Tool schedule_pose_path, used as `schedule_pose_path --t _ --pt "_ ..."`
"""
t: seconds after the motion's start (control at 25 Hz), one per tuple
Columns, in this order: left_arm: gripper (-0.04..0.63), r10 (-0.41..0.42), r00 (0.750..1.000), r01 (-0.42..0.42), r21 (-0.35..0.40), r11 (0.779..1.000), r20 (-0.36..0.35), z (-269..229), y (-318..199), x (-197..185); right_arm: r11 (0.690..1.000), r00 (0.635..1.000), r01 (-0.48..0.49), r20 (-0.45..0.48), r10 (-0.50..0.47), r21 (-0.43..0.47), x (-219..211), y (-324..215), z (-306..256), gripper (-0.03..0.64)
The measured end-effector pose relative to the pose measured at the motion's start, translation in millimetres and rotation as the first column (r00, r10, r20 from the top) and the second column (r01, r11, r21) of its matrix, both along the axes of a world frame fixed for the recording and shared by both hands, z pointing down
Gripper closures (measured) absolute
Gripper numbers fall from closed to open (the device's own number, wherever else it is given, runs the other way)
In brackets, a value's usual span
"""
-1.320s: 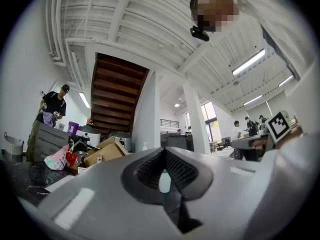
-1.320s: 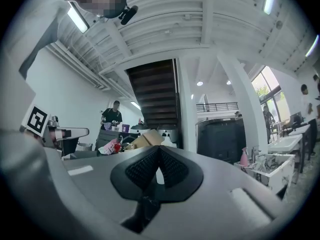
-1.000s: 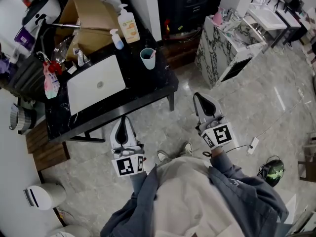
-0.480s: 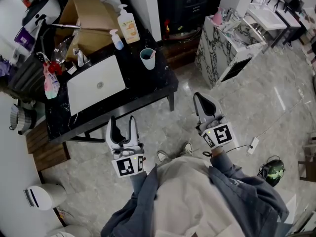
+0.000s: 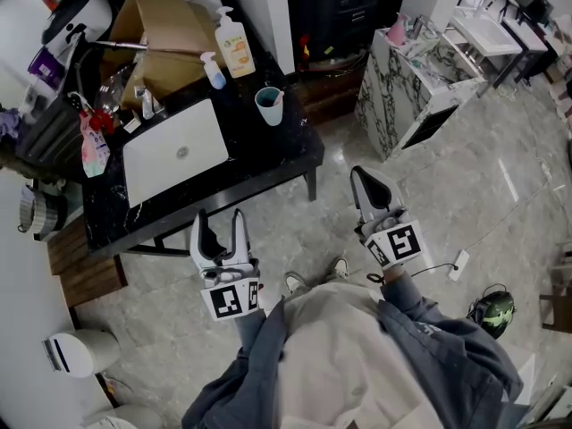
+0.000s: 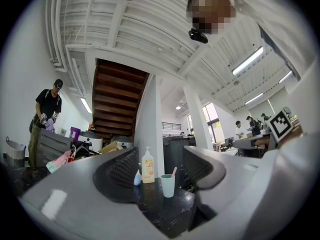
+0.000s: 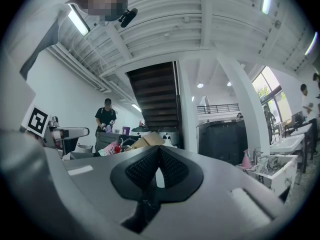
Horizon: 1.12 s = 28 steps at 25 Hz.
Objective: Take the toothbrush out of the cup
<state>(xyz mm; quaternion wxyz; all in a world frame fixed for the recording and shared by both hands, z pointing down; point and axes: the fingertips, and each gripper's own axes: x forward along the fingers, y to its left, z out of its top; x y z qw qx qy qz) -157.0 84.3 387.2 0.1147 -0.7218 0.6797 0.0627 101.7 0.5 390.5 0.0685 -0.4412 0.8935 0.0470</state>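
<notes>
We hold the left gripper (image 5: 220, 220) with its jaws wide apart. They have just been opening, and nothing is between them. The right gripper (image 5: 365, 179) is clenched shut, with nothing in it. Both hang over the floor, well apart from the black surface (image 5: 268, 155). The cup (image 5: 268, 105) stands upright on that surface, near its far edge, just beside a small blue bottle (image 5: 212, 71) and a soap bottle (image 5: 234, 47). A white basin (image 5: 174, 155) sits close by. The toothbrush (image 6: 174, 172) is in the cup, and its pink end pokes up over the rim. We think the step now is to reach for the cup, and the open gripper already looks right at it. To do it well, we should go in slowly, pinch only the pink end above the rim, and lift straight up so the cup does not tip. The shut gripper could open and hold the cup steady. The soap bottle has an orange label, but its words are too small to read. The cubes on our grippers show black and white squares, not words.
</notes>
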Motion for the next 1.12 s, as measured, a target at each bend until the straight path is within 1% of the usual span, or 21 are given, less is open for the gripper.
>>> schedule_pose_path --t 0.16,0.32,0.56,0.84,1.12 --pt "0.299 -0.011 1.000 0.011 0.004 1.000 0.001 -4 1 0 1.000 1.000 0.012 -0.001 -0.012 -0.004 1 -2 -1 0.612" --pt "0.299 -0.037 0.999 0.037 0.006 0.999 0.007 -7 4 2 0.999 0.999 0.044 -0.002 -0.044 -0.003 0 -4 -3 0.612" --pt "0.299 -0.078 0.997 0.078 0.008 0.997 0.017 -6 6 19 0.996 0.996 0.093 -0.007 -0.093 -0.005 14 -10 0 0.612" --pt "0.299 -0.085 0.996 0.085 0.003 0.996 0.032 -9 1 43 0.994 0.994 0.114 0.001 -0.114 0.003 35 -21 -3 0.612" --pt "0.299 -0.092 0.995 0.092 0.011 0.996 0.039 -8 -17 46 0.993 0.993 0.120 0.007 -0.120 0.009 40 -38 -1 0.612"
